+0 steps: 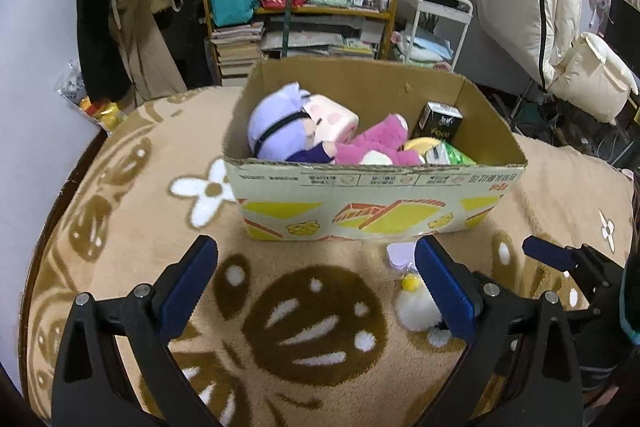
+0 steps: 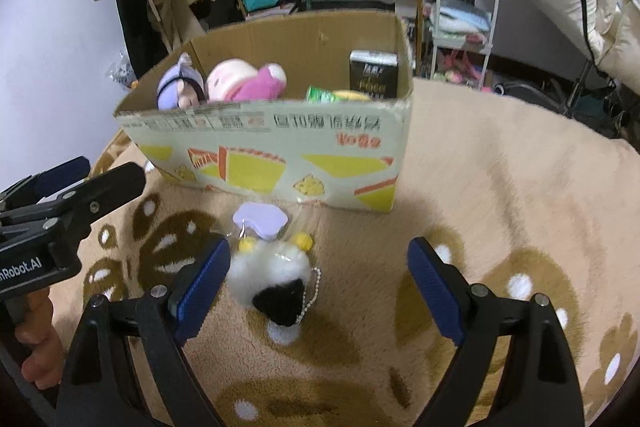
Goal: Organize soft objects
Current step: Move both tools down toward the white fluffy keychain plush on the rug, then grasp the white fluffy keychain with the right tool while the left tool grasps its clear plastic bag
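Both grippers, left [image 1: 316, 291] and right [image 2: 318, 287], hover with jaws apart, empty. Most toys seem packed: the box [image 2: 280, 155] already holds a purple doll [image 1: 276, 131] and pink plush [image 1: 376, 143]. One fluffy white-and-black keychain plush [image 2: 276, 279] is left on the blanket [image 2: 500, 187], just before the box.

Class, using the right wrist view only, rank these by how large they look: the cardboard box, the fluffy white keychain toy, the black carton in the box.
1. cardboard box
2. fluffy white keychain toy
3. black carton
The toy lies nearer the camera, so its lead over the carton is unsure.
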Tool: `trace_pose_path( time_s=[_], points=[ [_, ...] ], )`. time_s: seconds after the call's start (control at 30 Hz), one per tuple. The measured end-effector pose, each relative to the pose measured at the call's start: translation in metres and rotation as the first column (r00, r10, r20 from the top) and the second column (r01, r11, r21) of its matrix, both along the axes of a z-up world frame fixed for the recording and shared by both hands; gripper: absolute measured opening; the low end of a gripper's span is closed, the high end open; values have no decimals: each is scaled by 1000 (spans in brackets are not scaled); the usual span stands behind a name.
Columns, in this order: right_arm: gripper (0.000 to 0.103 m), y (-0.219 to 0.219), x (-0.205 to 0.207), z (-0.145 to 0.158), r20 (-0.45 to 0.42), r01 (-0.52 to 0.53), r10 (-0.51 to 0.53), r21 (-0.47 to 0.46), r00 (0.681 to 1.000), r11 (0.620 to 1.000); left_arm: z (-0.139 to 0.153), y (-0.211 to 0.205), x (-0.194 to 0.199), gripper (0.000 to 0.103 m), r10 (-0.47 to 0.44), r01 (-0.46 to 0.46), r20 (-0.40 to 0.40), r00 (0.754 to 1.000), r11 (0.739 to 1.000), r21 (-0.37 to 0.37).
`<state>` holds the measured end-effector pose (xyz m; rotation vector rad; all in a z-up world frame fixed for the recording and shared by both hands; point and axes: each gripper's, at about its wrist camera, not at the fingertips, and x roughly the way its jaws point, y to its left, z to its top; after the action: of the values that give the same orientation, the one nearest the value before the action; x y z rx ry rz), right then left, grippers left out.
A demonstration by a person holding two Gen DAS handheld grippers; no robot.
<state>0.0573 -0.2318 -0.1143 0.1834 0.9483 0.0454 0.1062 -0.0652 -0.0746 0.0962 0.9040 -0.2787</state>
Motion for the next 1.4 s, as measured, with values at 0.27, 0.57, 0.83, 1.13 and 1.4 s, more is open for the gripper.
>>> trace_pose_path(
  time_s=[0.27,0.57,0.83,1.13,1.4],
  points=[
    [83,12,14,-29,-109,-66,70,42,992,997,-22,-5,14,98,-8,6,-94,996,1000,-17],
    [43,20,24,-51,-194,-105,120,89,974,991,-37,-11,15,98,-36,32,-142,989,999,-27],
    [34,21,23,-48,-187,-110,132,124,973,986,-50,-32,14,98,-98,96,-163,982,995,-24],
    [33,20,18,-44,-192,-105,130,134,973,985,-65,-50,26,98,-131,108,-264,956,989,-100],
    [33,16,20,-47,-201,-92,120,144,972,985,-84,-73,33,98,-151,139,-316,937,988,-62]
  ],
)
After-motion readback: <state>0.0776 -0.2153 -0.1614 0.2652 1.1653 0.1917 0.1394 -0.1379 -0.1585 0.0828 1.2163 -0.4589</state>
